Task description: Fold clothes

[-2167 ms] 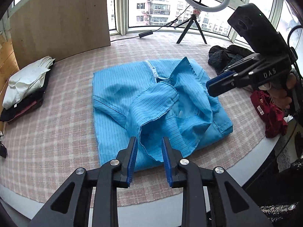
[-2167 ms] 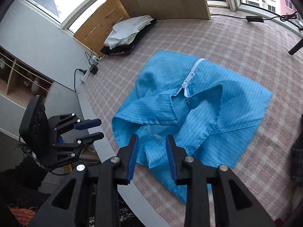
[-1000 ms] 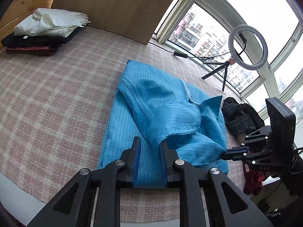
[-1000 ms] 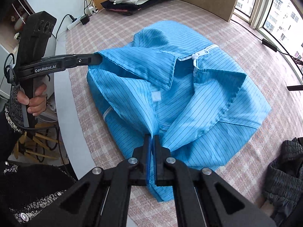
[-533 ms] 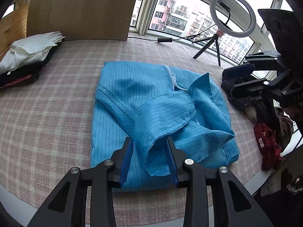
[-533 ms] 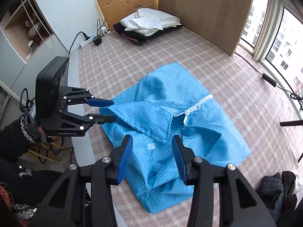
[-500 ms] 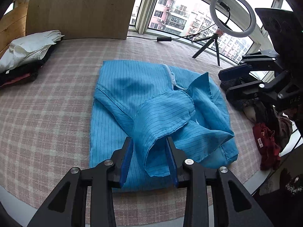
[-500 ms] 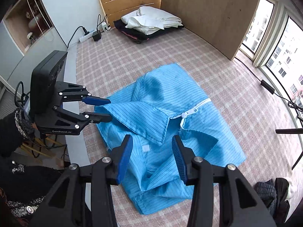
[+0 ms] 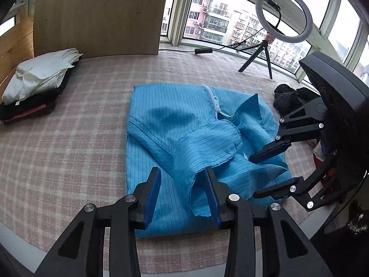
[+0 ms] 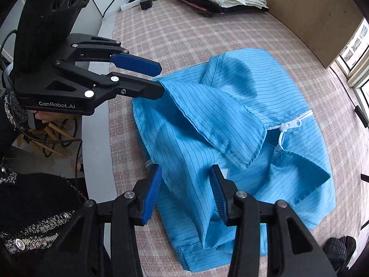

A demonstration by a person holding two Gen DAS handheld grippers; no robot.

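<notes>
while my left gripper (image 9: 182, 191) opens over the blue striped jacket (image 9: 184, 143) on the plaid tablecloth (image 9: 57, 150), my right gripper (image 10: 184, 190) hangs apart above its collar, neither gripping.

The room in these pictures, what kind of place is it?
Probably a room in a flat, set up for filming clothes folding: a checked cloth covers the work surface, a ring light stands by big windows facing apartment blocks, and folded clothes are stacked aside.
</notes>
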